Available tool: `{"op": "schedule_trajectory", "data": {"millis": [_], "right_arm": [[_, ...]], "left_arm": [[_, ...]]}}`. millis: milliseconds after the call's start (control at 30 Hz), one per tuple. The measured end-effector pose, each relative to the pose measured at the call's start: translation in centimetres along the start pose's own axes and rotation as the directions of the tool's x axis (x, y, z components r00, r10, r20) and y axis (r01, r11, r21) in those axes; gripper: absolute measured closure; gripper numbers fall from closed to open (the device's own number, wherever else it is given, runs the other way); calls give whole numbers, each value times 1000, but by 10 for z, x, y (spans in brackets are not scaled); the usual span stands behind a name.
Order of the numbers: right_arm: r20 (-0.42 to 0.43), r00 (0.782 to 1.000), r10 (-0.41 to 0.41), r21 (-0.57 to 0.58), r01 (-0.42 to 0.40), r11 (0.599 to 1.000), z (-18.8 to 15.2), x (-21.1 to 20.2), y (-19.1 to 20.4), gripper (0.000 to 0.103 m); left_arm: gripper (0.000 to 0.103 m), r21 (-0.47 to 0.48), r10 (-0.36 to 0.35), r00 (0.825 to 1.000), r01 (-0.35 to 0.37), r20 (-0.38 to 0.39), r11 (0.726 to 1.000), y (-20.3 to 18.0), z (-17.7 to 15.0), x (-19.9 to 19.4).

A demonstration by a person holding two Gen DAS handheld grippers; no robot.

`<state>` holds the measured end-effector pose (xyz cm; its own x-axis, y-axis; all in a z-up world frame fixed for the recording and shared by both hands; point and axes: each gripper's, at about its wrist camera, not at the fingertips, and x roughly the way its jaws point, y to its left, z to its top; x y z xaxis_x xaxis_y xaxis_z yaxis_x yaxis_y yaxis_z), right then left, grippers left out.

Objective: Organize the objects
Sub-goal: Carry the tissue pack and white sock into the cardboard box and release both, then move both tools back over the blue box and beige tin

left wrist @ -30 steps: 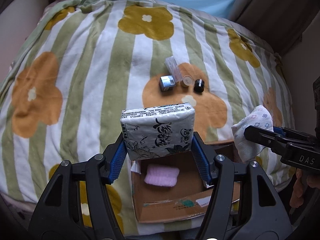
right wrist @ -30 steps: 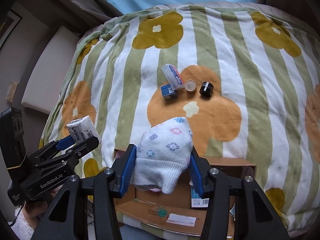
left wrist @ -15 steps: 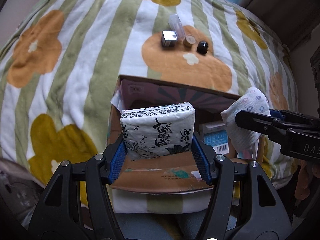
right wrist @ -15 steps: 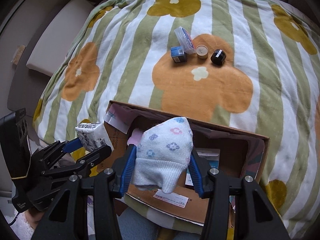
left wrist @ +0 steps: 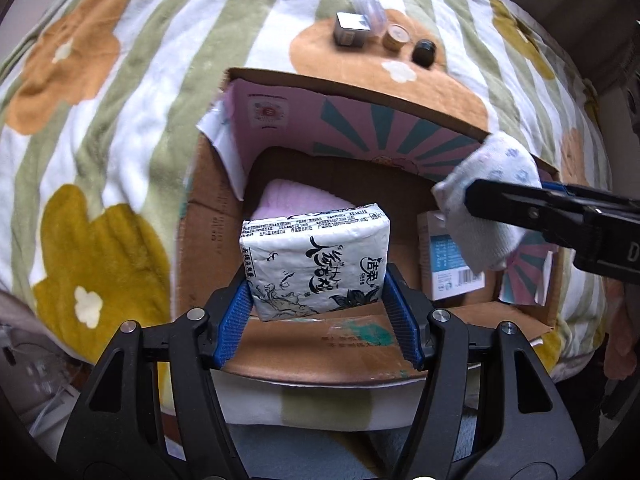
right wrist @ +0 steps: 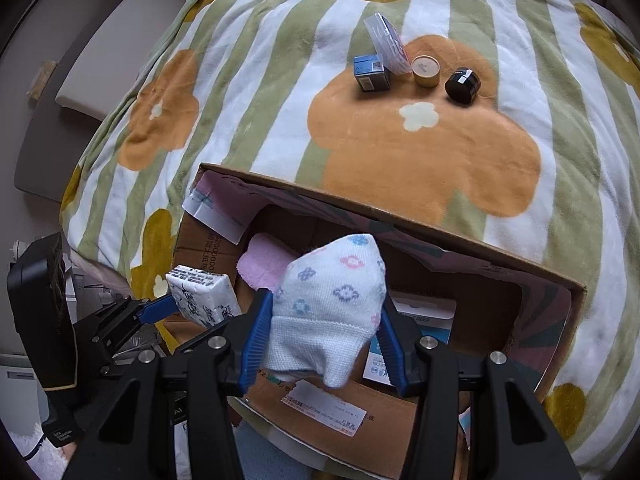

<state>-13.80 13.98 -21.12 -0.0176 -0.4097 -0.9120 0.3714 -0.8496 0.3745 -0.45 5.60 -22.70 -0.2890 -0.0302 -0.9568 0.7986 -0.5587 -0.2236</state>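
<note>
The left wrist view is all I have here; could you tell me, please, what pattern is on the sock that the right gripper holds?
Observer: The sock is white with small blue, pink and grey flower-like motifs; the right gripper clamps it over the open cardboard box.
Operator: Thank you. Is the small box on the blanket silver all over?
Observer: No. Seen from the right wrist, the small box has a blue top and a dark front.
Operator: And what lies beyond the bed on the left gripper's side?
Observer: A pale flat cushion lies beside the blanket, past the left gripper with its tissue pack.
</note>
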Motion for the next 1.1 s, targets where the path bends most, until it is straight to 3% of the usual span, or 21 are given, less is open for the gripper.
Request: {"op": "schedule_trajectory", "data": {"millis": [33,67,133,167,200,1100], "right_arm": [[-2,1000,-6,-6,6,1000,1,1,1,55],[-3,1000,-11,-6,11,1000,2,1,0,51],[-2,1000,11,14,-11,1000,2,2,-3,31],[-2,1000,25,28,-25,999,2,1,-5,21],[5,999,33,42,-33,999,2,-1,-7,20],[-7,1000,1,30,0,1000,-12,-21,-12,20]], "left_arm": [[37,4,-12,1000,12,3,1000,-1,-1,1],[20,9,-16,1000,16,7,1000,-2,-1,1],[1,20,-10,999,9,33,1000,-6,-2,-2],[0,29,-13,999,11,38,1000,-7,-3,-3],[0,35,-16,999,15,40,999,-9,-3,-3],[0,20,-21,997,20,68,1000,-5,-14,-26]]}}
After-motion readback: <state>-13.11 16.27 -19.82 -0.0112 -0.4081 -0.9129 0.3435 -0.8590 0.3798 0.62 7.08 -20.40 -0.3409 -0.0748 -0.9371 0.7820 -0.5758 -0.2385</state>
